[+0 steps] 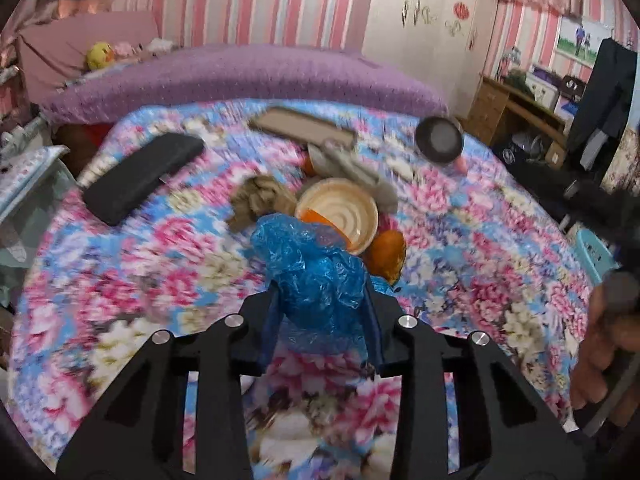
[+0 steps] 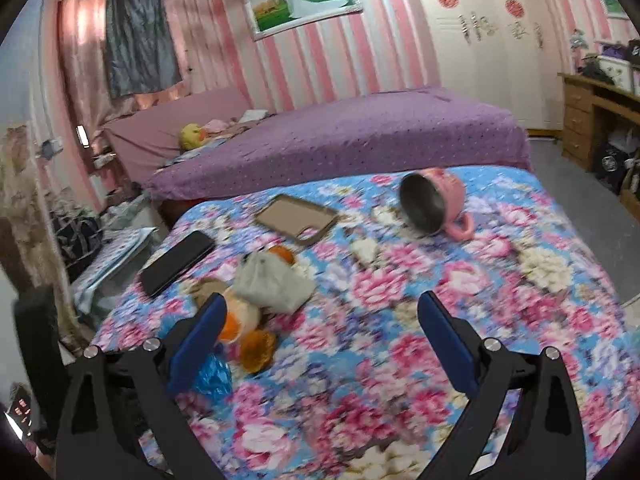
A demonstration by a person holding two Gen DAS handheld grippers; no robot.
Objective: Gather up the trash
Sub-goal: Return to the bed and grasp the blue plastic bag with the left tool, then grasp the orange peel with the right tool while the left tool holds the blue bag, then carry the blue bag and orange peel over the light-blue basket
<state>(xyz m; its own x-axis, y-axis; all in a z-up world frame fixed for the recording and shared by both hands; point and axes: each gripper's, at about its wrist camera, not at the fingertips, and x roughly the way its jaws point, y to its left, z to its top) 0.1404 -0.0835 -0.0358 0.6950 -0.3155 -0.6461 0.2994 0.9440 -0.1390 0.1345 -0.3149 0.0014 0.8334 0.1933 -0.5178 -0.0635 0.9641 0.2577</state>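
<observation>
Item: blue plastic bag (image 1: 316,276), pinched in left gripper (image 1: 320,296) above the floral tablecloth (image 1: 120,280).

Held crumpled, presumably to receive trash; long axis runs away from the jaws toward the trash pile (image 1: 336,216) (bowl, peels, tissue) — mouth direction unclear; right gripper (image 2: 320,328) spread wide, empty, hovering beside the pile.

A crumpled blue plastic bag (image 1: 316,276) sits pinched between the fingers (image 1: 372,320); beyond them, orange peels (image 1: 386,254) and wadded paper (image 1: 260,200).

Dim pinkish indoor light, strong motion blur, fisheye bending, dark vignetted corners.
</observation>
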